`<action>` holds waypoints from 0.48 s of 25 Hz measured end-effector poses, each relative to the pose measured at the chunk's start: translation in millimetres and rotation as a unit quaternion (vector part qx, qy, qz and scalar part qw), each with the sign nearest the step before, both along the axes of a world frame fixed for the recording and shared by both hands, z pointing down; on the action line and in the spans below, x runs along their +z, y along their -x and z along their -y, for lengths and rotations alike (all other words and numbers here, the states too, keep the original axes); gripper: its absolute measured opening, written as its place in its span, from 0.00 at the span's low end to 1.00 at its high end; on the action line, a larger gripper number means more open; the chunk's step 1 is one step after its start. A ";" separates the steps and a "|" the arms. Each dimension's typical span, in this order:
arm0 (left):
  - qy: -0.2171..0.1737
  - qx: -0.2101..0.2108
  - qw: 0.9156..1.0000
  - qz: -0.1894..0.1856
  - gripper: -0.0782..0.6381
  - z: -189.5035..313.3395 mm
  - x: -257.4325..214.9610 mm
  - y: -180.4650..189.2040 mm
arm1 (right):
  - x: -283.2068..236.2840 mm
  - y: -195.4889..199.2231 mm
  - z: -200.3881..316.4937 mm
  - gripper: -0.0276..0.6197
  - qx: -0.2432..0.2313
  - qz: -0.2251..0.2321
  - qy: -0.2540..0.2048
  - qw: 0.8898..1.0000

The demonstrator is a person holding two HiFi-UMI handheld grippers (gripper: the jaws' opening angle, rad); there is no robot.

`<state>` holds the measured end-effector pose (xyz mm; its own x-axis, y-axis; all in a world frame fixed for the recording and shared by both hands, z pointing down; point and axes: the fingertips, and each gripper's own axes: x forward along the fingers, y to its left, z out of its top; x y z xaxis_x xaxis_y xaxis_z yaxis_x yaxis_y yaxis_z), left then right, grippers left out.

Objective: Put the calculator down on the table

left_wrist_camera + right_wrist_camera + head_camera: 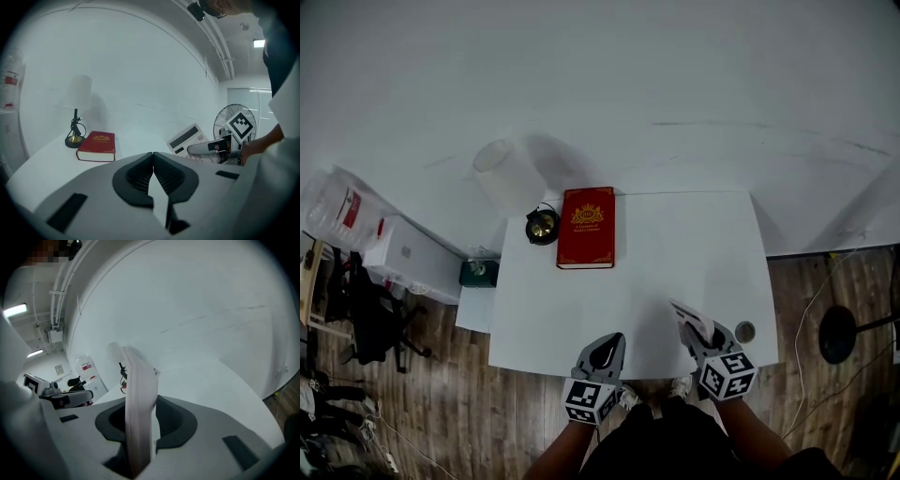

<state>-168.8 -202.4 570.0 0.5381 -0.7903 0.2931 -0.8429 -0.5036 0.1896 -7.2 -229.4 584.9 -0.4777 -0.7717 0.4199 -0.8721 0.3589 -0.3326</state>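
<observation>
So the right gripper [694, 331] has its jaws partly closed, clamped on the calculator [139, 414]. The pads pinch it across its thin side, so in the right gripper view it's just a pale slab standing on edge between them. My guess is that grip is on purpose: holding it by the thickness leaves the flat back free to be laid down.

The calculator sticks out ahead of the jaws with its far end tipped up. From the left gripper view it looks slim and white or light grey, with a dark display strip near the far end and rows of pale keys closer to the jaws. It's over the near part of the white table [675, 248], and I can't tell if its lower edge touches the top. I'd say it's not put down yet.

The left gripper [607, 345] sits just beside the right one, jaws fully together with nothing in them. It probably isn't needed for this.

Well ahead of the left gripper, at the far edge of the table, a red hardcover book [586, 227] lies flat. A small table lamp [541, 226] stands just beside it on the side away from the right gripper. Plenty of bare table lies ahead of the calculator, so nothing seems to be in the way.
</observation>
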 end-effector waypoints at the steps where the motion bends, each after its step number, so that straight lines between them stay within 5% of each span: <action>1: 0.003 -0.002 1.000 0.002 0.14 -0.7 2.8 -0.2 | 7.9 -1.2 -0.6 0.25 0.003 0.006 0.014 1.000; 12: 0.028 -0.004 0.999 0.020 0.14 -11.2 31.8 3.9 | 78.0 2.3 -3.4 0.25 0.025 0.093 0.146 0.985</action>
